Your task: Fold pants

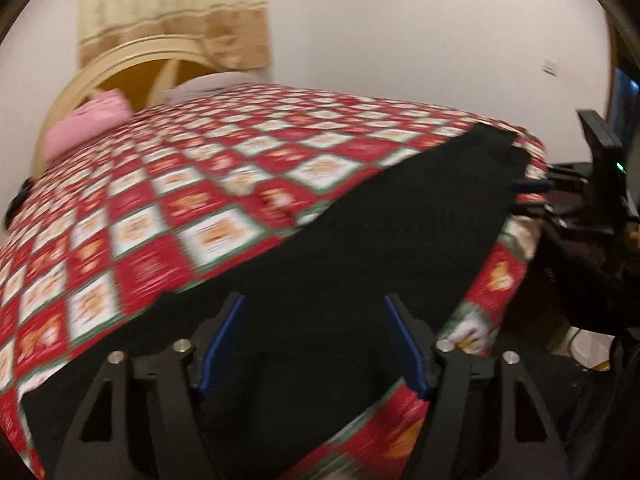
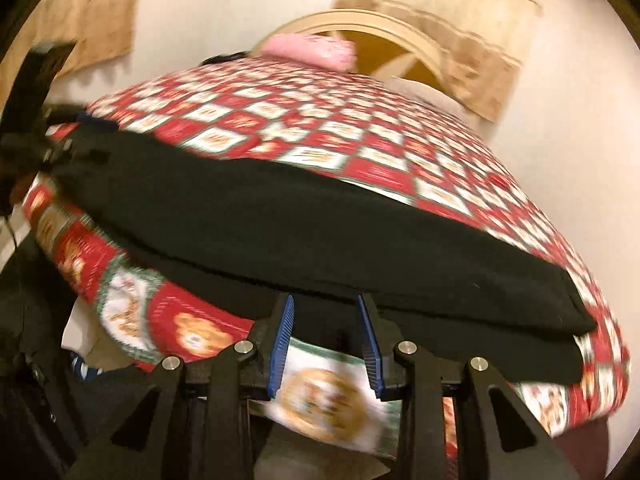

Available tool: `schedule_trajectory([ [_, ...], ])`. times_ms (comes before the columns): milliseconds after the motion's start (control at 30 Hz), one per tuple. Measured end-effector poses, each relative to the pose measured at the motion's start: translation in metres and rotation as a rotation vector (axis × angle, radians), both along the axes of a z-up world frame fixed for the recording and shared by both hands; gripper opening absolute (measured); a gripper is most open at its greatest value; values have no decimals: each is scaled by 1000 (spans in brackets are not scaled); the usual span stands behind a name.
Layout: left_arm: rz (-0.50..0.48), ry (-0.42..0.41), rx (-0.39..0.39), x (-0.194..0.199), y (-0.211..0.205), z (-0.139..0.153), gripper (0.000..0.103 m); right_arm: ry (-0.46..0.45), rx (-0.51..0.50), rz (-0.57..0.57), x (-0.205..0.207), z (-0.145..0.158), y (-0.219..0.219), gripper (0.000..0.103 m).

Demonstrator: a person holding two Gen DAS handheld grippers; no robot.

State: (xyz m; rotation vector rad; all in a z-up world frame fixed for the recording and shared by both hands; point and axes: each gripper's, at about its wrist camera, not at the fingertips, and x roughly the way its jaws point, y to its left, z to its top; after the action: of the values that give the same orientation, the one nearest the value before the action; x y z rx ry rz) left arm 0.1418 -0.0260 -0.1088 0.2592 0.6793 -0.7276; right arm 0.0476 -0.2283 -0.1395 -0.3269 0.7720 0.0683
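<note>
Black pants (image 1: 360,240) lie across the checkered bedspread (image 1: 200,184), left hand-held gripper (image 1: 314,344) open over them.

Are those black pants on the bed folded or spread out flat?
Folded. In the right wrist view the black pants show two stacked layers along the near edge, lying as a long band on the checkered bedspread.

A bedroom in a home. Ahead of the tongs lies a bed (image 1: 240,184) under a red and white checked bedspread (image 2: 360,136), with a pink pillow (image 1: 88,124) at its far end against an arched cream headboard (image 1: 132,64). Beige curtains (image 1: 176,8) hang on the plain wall behind.
</note>
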Motion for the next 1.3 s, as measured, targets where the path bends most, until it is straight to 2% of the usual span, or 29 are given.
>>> schedule_trajectory([
  [100, -75, 2, 16, -8, -34, -2, 68, -24, 45, -76, 1, 2, -21, 34],
  [167, -109, 6, 36, -12, -49, -5, 61, -35, 66, -112, 2, 2, -31, 36],
  [367, -179, 29, 140, -23, -82, -28, 52, -58, 125, -160, 0, -2, -50, 42],
  [567, -169, 48, 190, -28, -73, -38, 52, -78, 163, -170, -6, -5, -61, 42],
  [867, -154, 20, 250, -32, -73, -43, 52, -89, 171, -185, -7, -8, -66, 42],
  [967, -154, 37, 236, -28, -72, -41, 40, -95, 170, -195, -9, -6, -69, 42],
  [1133, -182, 32, 229, -30, -69, -43, 39, -104, 180, -256, -10, 3, -89, 42],
  [1300, -187, 12, 243, -33, -66, -47, 39, -122, 261, -387, -15, 20, -138, 42],
])
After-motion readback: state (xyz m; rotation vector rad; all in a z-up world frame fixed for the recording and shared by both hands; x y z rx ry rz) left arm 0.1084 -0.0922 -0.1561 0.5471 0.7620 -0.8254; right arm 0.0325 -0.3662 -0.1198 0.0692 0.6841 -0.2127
